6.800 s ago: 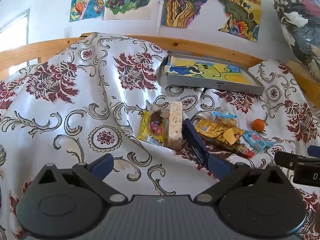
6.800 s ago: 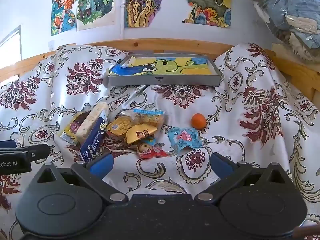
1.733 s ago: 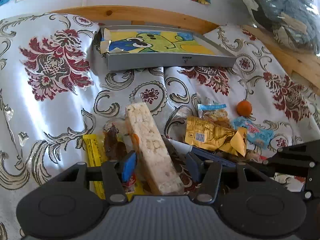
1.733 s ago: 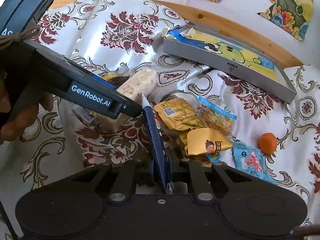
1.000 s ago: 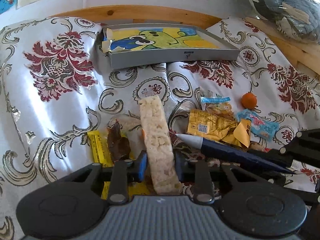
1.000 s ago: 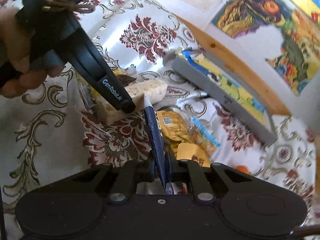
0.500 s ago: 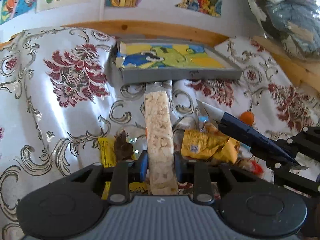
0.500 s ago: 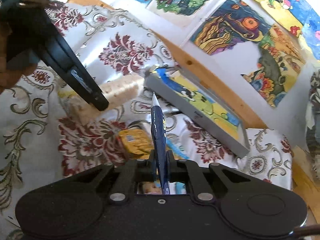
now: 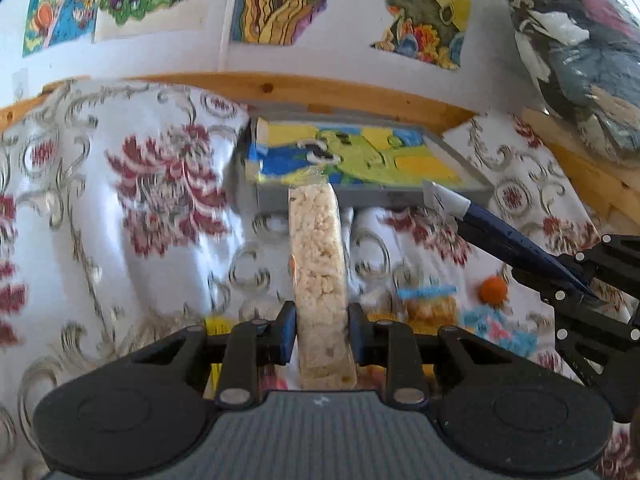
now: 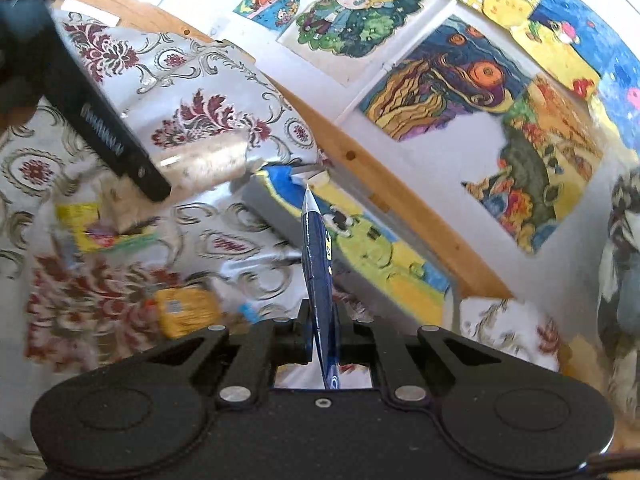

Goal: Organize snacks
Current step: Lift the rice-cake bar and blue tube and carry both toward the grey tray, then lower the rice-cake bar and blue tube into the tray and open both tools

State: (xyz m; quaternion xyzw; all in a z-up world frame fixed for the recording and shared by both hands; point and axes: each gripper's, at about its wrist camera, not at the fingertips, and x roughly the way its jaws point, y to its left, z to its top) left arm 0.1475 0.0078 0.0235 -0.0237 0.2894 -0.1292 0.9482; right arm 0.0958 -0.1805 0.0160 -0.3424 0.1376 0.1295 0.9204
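Observation:
My left gripper (image 9: 321,334) is shut on a long pale rice-crisp bar (image 9: 318,276) in clear wrap, lifted off the cloth and pointing at the grey tray (image 9: 456,194). My right gripper (image 10: 322,334) is shut on a flat dark-blue snack packet (image 10: 317,260), held edge-on; its white tip reaches toward the grey tray (image 10: 268,204). In the left wrist view that same dark-blue snack packet (image 9: 504,242) juts in from the right. A yellow packet (image 10: 186,310) and a yellow-wrapped snack (image 10: 80,220) lie on the cloth below.
A small orange ball (image 9: 493,289), a light-blue packet (image 9: 500,330) and more wrappers lie on the floral cloth (image 9: 120,208). A wooden rail (image 9: 340,94) runs behind the tray. Colourful drawings cover the wall (image 10: 460,80). A bagged bundle of fabric (image 9: 580,52) sits upper right.
Both grippers have risen and moved forward toward the tray, carrying the rice-crisp bar and the blue packet. The snack pile now lies lower in both views.

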